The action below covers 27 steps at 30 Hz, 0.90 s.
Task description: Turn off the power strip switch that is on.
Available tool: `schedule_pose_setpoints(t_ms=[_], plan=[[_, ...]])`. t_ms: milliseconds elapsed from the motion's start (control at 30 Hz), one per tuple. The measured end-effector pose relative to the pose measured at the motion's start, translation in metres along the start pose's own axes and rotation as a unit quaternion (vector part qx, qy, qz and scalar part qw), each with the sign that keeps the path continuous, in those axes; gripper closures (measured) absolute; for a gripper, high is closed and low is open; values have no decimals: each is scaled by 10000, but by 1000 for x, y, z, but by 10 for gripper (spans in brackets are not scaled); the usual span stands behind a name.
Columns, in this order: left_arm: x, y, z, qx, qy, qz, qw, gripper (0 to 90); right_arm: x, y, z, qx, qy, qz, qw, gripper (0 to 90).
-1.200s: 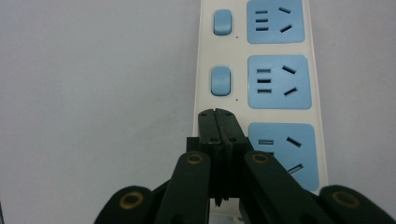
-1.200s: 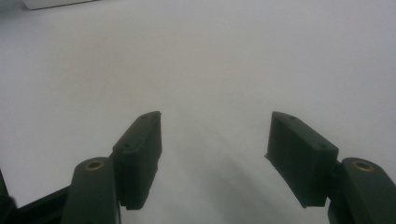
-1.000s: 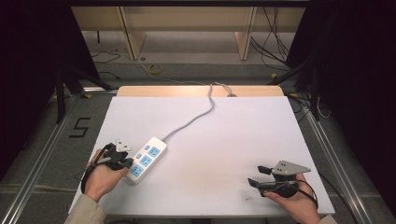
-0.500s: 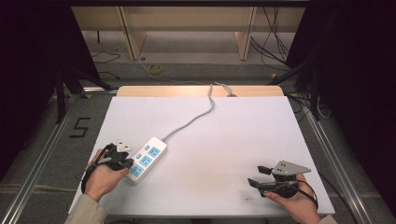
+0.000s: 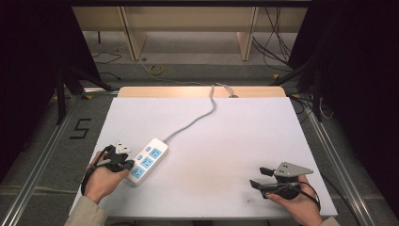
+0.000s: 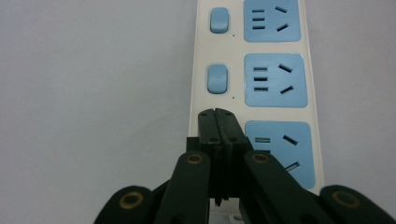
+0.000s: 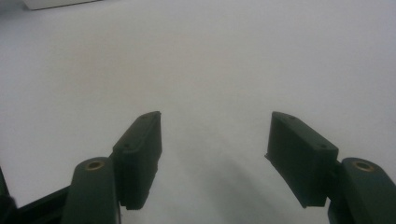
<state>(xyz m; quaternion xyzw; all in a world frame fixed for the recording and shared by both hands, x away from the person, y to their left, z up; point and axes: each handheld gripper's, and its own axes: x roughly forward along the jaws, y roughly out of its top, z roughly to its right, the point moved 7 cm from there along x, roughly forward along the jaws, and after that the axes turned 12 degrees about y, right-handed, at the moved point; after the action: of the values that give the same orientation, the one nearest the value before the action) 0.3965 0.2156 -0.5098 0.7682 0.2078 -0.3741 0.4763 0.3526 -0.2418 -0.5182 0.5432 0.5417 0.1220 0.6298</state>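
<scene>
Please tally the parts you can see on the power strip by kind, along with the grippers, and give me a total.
Blue outlets on the power strip: 3, nearest one
Blue switches: 2 showing, upper, lower
Grey cable: 1
Grippers: 2, left gripper shut, right gripper open
Total: 8

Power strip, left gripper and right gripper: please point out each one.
power strip [image 5: 149,160], high view, on its top face.
left gripper [image 6: 217,114], left gripper view, at its closed tips.
right gripper [image 7: 215,140], right gripper view, between its tips.
</scene>
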Motion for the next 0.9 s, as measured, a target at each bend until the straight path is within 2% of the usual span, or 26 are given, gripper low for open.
schedule_pose_setpoints(t_ms=[167, 600, 900], plan=[[-1, 1, -1, -4, 8, 111, 9999, 897, 0, 0, 0, 0, -4, 3, 10000, 361], [-2, 2, 0, 36, 53, 189, 9998, 897, 0, 0, 0, 1, -2, 8, 10000, 361], [-10, 11, 2, 2, 72, 644, 9979, 893, 0, 0, 0, 24, -4, 19, 10000, 361]])
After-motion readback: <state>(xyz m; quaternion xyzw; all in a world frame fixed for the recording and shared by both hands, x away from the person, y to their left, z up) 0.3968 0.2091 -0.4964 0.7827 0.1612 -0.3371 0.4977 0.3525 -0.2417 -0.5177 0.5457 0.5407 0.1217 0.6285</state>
